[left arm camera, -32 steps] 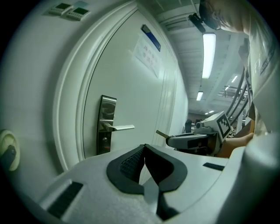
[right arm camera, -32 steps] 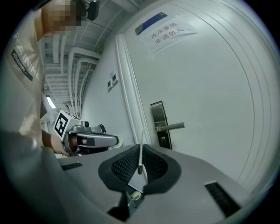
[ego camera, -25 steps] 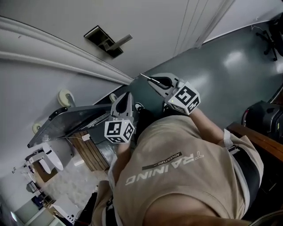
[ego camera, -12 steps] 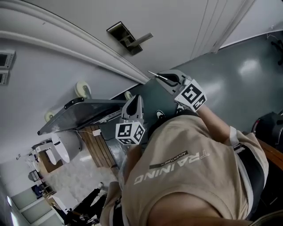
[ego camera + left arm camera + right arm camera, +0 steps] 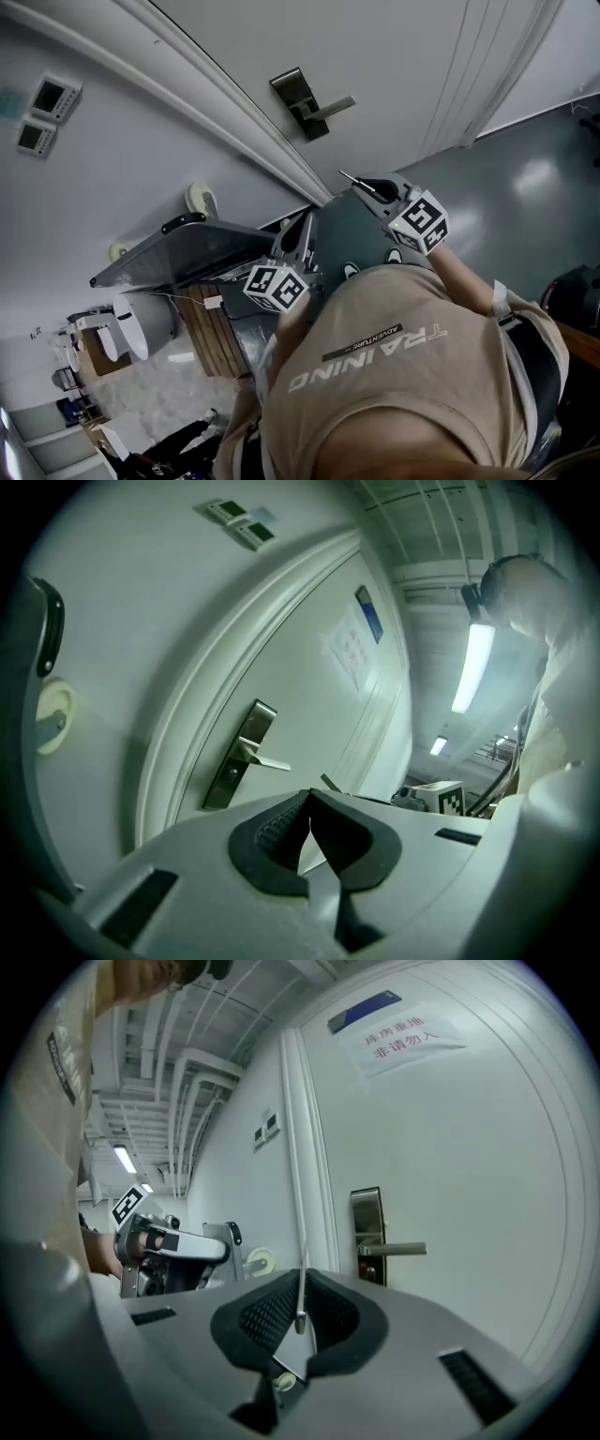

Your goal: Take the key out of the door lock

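The brass lock plate with its lever handle (image 5: 309, 101) sits on the white door (image 5: 403, 56); it also shows in the left gripper view (image 5: 240, 755) and the right gripper view (image 5: 369, 1234). My right gripper (image 5: 364, 186) is held away from the lock, shut on a thin metal key (image 5: 349, 176) whose blade sticks out between the pads (image 5: 300, 1290). The key's tip shows past my left gripper (image 5: 329, 783). My left gripper (image 5: 301, 225) hangs beside the right one, its jaws (image 5: 309, 808) shut with nothing between them.
A folded metal cart (image 5: 178, 248) leans by the wall left of the door frame. A round wall stop (image 5: 199, 199) and two wall panels (image 5: 42, 112) lie further left. A paper notice (image 5: 398, 1030) hangs on the door. Dark floor (image 5: 506, 169) stretches to the right.
The head view has swung, so the lock plate sits lower and further right. Both grippers have drifted slightly right and down; the right one keeps the key.
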The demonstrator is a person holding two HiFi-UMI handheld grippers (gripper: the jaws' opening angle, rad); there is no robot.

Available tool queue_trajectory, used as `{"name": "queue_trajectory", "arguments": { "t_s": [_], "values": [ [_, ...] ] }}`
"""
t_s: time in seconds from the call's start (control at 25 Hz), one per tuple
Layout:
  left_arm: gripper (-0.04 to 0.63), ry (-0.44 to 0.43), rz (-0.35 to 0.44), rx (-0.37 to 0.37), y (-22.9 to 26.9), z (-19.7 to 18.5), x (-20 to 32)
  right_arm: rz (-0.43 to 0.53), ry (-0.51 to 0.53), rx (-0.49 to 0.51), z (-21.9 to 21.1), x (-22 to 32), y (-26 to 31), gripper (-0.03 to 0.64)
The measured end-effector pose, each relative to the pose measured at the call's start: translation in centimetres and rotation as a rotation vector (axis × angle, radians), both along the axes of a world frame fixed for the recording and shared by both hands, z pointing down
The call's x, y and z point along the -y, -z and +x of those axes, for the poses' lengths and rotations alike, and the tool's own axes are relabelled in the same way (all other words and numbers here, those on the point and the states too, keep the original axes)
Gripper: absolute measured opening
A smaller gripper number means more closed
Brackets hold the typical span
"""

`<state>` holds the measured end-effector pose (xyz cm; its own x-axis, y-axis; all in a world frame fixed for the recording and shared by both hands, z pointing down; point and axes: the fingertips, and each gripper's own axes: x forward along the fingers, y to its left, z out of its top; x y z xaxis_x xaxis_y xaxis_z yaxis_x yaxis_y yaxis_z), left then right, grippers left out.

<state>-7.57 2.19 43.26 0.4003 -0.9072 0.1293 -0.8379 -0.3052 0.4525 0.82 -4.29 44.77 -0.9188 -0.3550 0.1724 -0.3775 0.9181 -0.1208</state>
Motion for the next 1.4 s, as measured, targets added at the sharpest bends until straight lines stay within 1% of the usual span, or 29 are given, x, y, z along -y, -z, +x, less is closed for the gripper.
{"name": "queue_trajectory", "arguments": {
  "t_s": [0.04,0.08,0.2,0.24,0.28,0.32,0.4,0.44,0.6,0.76,0.88,1.0,1.2,1.4],
  "values": [
    [0.006,0.007,0.013,0.017,0.3,-0.4,-0.2,-0.007,0.000,-0.003,-0.1,-0.2,-0.1,0.026],
    [0.006,0.026,0.023,0.062,0.4,-1.0,-0.3,-0.003,0.008,-0.007,-0.4,-0.3,-0.1,0.026],
    [0.006,0.107,0.027,0.251,0.4,-3.2,0.1,0.038,0.033,-0.008,-1.4,-0.3,0.9,0.026],
    [0.006,0.120,0.027,0.304,0.4,-3.5,0.2,0.052,0.033,-0.010,-1.6,-0.2,1.2,0.026],
    [0.006,0.119,0.027,0.333,0.4,-3.6,0.3,0.065,0.030,-0.012,-1.7,0.0,1.4,0.026],
    [0.006,0.104,0.030,0.332,0.6,-3.4,0.4,0.074,0.025,-0.011,-1.7,0.2,1.6,0.026],
    [0.006,0.068,0.051,0.281,1.2,-2.8,0.8,0.085,0.013,0.002,-1.6,0.7,2.2,0.026],
    [0.006,0.062,0.063,0.269,1.6,-2.6,1.0,0.087,0.007,0.007,-1.6,0.9,2.5,0.026],
    [0.006,0.066,0.092,0.324,2.9,-2.5,1.9,0.073,-0.013,-0.002,-1.2,1.0,2.6,0.026],
    [0.006,0.050,0.104,0.340,3.3,-2.2,2.0,0.076,-0.049,0.005,-0.5,1.2,2.9,0.026],
    [0.006,0.029,0.091,0.349,2.7,-2.1,1.8,0.087,-0.080,0.018,-0.1,1.4,3.4,0.026],
    [0.006,0.012,0.078,0.337,2.0,-1.7,1.7,0.097,-0.104,0.020,0.5,1.3,3.9,0.026],
    [0.006,-0.024,0.066,0.306,1.8,-1.4,2.1,0.100,-0.106,0.004,0.6,0.2,4.1,0.026],
    [0.006,-0.010,0.117,0.316,3.1,-1.0,2.8,0.136,-0.112,0.005,1.1,0.0,5.5,0.026]
  ]
}}
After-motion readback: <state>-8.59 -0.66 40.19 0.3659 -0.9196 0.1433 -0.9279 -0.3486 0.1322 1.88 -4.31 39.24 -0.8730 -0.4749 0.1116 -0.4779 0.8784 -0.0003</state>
